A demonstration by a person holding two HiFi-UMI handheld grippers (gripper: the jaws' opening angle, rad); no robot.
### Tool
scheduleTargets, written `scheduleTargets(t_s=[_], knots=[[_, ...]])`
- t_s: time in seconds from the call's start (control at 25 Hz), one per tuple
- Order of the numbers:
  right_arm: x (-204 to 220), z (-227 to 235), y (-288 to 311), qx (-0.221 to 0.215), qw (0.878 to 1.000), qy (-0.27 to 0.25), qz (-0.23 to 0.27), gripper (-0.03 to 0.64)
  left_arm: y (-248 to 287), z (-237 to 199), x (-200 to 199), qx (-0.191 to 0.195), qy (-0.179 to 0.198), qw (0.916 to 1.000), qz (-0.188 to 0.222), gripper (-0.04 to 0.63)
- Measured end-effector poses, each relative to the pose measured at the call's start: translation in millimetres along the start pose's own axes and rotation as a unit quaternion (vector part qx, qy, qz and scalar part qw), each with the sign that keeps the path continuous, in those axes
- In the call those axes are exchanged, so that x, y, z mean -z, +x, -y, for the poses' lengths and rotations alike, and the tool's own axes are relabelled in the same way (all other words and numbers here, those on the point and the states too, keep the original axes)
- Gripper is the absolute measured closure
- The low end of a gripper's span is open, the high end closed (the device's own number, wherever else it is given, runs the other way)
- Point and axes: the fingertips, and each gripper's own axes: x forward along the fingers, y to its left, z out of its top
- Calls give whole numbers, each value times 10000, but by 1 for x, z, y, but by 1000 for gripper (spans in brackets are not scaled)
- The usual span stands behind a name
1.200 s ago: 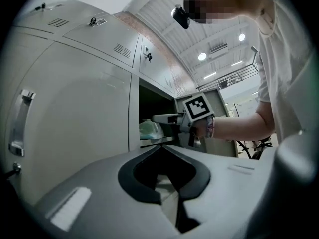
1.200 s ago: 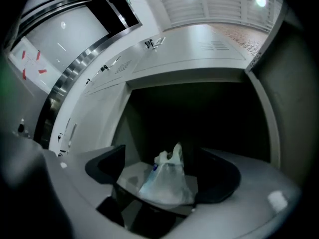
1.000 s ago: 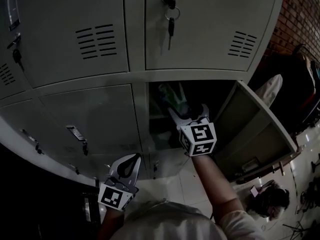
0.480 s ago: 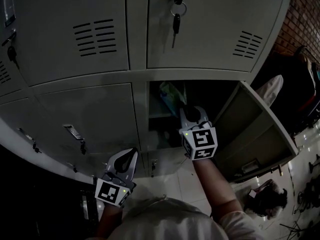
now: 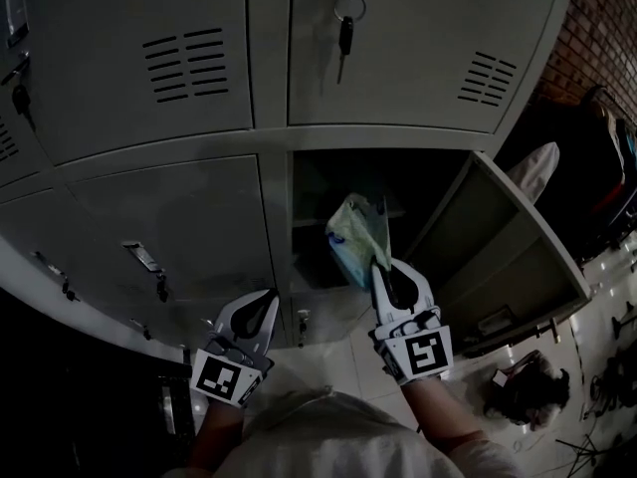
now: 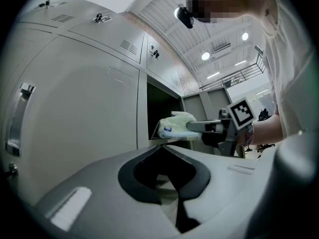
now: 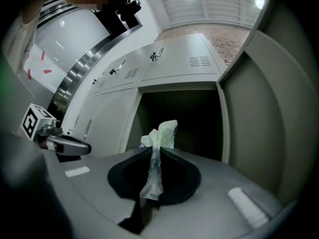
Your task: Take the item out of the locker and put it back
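A pale green soft packet point(image 5: 354, 235) hangs just in front of the open lower locker point(image 5: 317, 179), outside its dark interior. My right gripper point(image 5: 382, 267) is shut on the packet's plastic edge, and the right gripper view shows the film point(image 7: 152, 176) pinched between the jaws with the packet point(image 7: 162, 132) sticking out past the tips. From the left gripper view the packet point(image 6: 174, 126) is level with the locker's mouth. My left gripper point(image 5: 269, 297) hangs low at the left, shut with nothing in it, facing a closed door.
The open locker's door point(image 5: 510, 252) swings out to the right. Closed lockers surround it; a bunch of keys point(image 5: 343, 13) hangs from the upper one, and a handle point(image 5: 145, 259) sits on the lower left door. A brick wall point(image 5: 607, 18) stands at far right.
My right gripper was open inside the locker, closed on the packet, and has drawn back toward me with it. The left gripper has barely moved.
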Motion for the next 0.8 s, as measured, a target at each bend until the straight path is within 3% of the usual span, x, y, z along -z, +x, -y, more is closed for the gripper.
scheduleTargets(t_s=[0.16, 0.44, 0.6, 0.8], knots=[[17, -17, -51, -15, 9993, 304, -198, 604, -4, 10, 1, 115, -88, 9999, -57, 594], [24, -50, -101, 4, 9991, 231, -350, 604, -30, 50, 1, 403, -158, 9991, -51, 594], [18, -63, -137, -58, 9991, 299, -308, 604, -58, 88, -2, 435, 2, 9990, -111, 594], [14, -74, -198, -237, 9985, 339, -356, 604, -98, 135, -12, 140, -68, 9999, 39, 594]])
